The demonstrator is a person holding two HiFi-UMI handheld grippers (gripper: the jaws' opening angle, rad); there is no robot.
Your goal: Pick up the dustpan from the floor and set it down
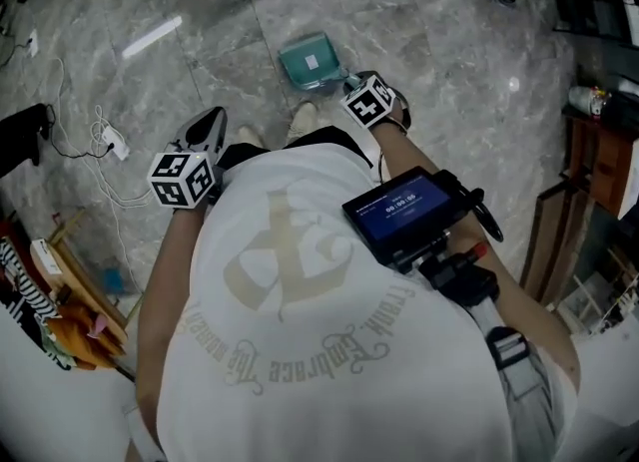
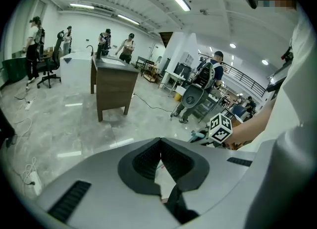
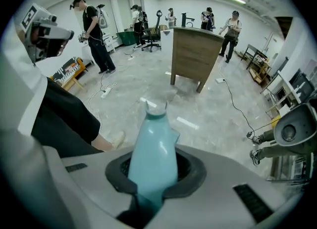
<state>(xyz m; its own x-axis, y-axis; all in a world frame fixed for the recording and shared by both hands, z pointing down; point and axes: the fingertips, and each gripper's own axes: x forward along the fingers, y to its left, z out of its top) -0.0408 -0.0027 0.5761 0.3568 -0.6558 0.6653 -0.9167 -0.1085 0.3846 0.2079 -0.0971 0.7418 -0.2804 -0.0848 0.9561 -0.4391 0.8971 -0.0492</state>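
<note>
2 tools are in play. Left of the shoes (image 1: 302,116), the left tool (image 2: 159,147) is pressed together on nothing and has no part in the lift. Just beyond the shoes, the dustpan (image 1: 312,61) lies on or just over the floor (image 1: 180,11); I cannot tell which. Its long axis runs from the pan end, pointing away from the shoes, back to the handle (image 3: 154,141). Right of the shoes, the right tool (image 3: 153,172) pinches that handle. Lifting slowly with a steady wrist should stop the pan swinging.
</note>
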